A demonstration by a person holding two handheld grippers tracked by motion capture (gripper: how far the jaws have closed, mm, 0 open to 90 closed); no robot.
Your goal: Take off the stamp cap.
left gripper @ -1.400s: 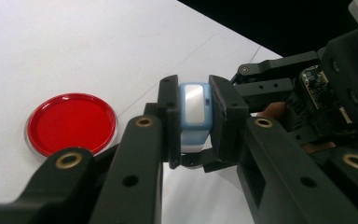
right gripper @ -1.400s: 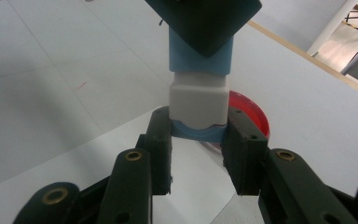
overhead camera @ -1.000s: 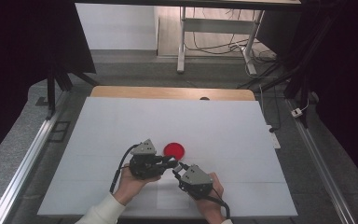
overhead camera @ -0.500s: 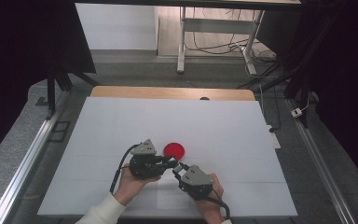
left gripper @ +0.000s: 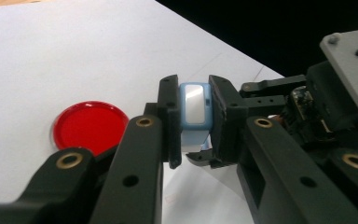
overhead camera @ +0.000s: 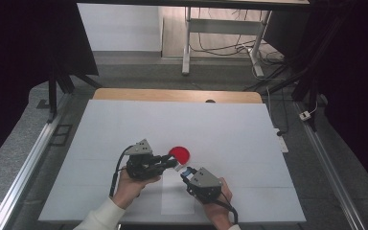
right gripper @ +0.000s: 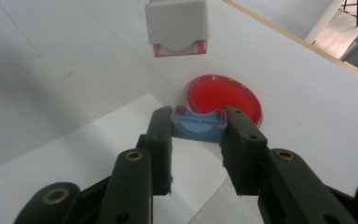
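Centrally, toward the near edge of the white table (overhead camera: 124, 124), two hand-held grippers meet tip to tip. Left gripper (left gripper: 194, 119): jaws pressed onto the sides of a small light-blue block with a white face (left gripper: 194, 105), held upright between the pads. Right gripper (right gripper: 198, 126): jaws pinching a light-blue cap-like piece (right gripper: 199, 125) by its two sides, just above a sheet of white paper (right gripper: 121, 140). In the high view the left gripper (overhead camera: 170, 162) points toward 3 o'clock and the right gripper (overhead camera: 187, 173) toward 10 o'clock, tips just apart. Red disc (overhead camera: 179, 154): flat on the table at 12 o'clock of the tips, very near them. White block with a red underside (right gripper: 177, 25): at 12 o'clock in the right gripper view. Open table extends widely toward 12, 9 and 3 o'clock; wooden far edge (overhead camera: 172, 95) well apart; near edge close behind the hands
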